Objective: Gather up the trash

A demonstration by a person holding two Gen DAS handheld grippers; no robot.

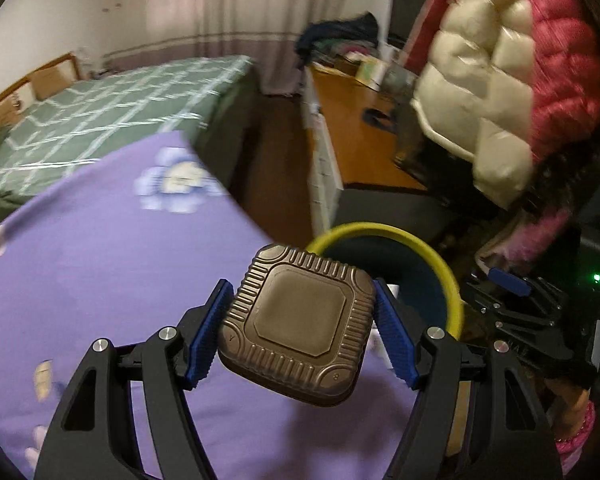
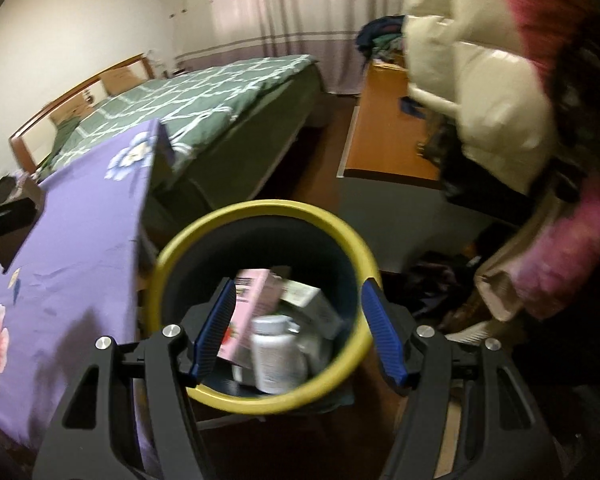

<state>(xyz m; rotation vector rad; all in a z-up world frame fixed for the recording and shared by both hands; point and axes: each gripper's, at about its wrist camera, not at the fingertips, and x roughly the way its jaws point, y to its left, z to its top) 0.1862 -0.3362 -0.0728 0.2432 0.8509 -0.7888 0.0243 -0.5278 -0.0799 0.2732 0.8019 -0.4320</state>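
My left gripper (image 1: 300,332) is shut on a brown ribbed square plastic box (image 1: 296,326), held above the purple flowered tablecloth (image 1: 100,280) near the bin. The dark trash bin with a yellow rim (image 1: 448,272) stands just right of the table. In the right wrist view my right gripper (image 2: 296,332) is open and empty, right above the bin's yellow rim (image 2: 364,248). Inside the bin lie a pink carton (image 2: 252,312), a white bottle (image 2: 276,356) and a pale box (image 2: 316,304). The right gripper also shows at the right of the left wrist view (image 1: 512,300).
A bed with a green checked cover (image 2: 204,96) lies behind the table. An orange-topped desk (image 2: 388,136) stands at the right. A cream and pink padded jacket (image 2: 492,112) hangs at the right. Clutter lies on the floor beside the bin (image 2: 452,280).
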